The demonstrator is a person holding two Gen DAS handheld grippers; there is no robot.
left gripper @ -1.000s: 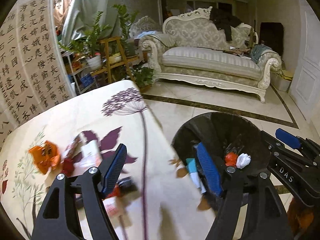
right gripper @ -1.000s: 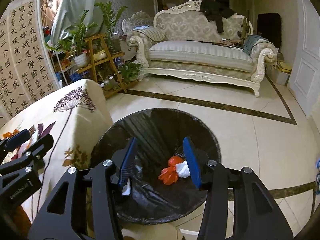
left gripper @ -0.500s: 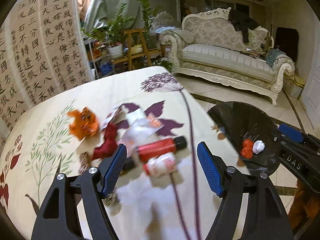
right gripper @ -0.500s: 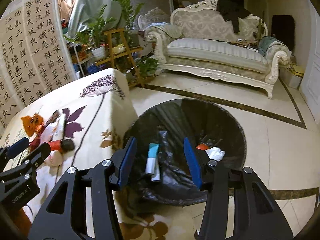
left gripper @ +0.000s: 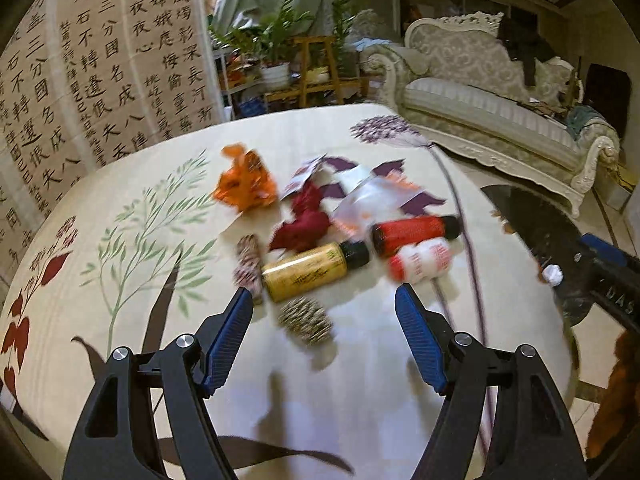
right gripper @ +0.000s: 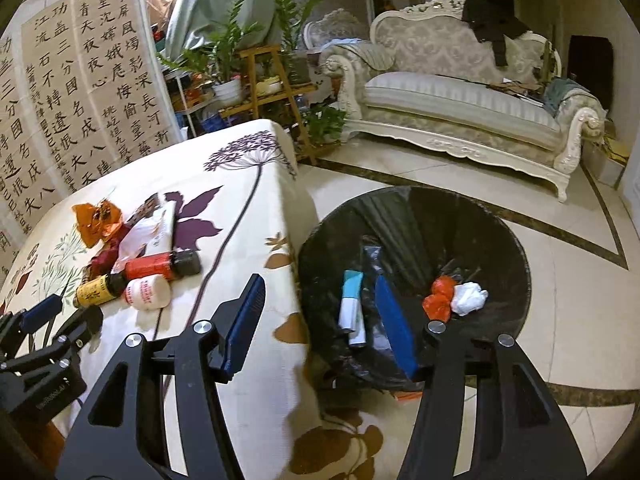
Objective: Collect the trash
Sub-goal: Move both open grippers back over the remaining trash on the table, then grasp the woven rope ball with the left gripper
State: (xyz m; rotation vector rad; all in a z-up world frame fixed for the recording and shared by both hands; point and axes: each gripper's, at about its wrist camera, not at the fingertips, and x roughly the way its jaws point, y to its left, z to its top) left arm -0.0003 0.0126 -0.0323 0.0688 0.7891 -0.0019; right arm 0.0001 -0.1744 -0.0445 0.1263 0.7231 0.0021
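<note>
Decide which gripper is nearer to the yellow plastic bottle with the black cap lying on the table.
Left. The left gripper hovers just short of the yellow plastic bottle, open. The right gripper, jaws opening and empty, hangs at the table edge beside the black bin.

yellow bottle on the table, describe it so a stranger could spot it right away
On the floral tablecloth, find the trash pile beside the black bin. The yellow bottle lies on its side at the pile's near edge, the only golden one, black cap toward the red bottle.

Opening, empty right tool (right gripper: 320, 300) above bin (right gripper: 508, 240)
</note>
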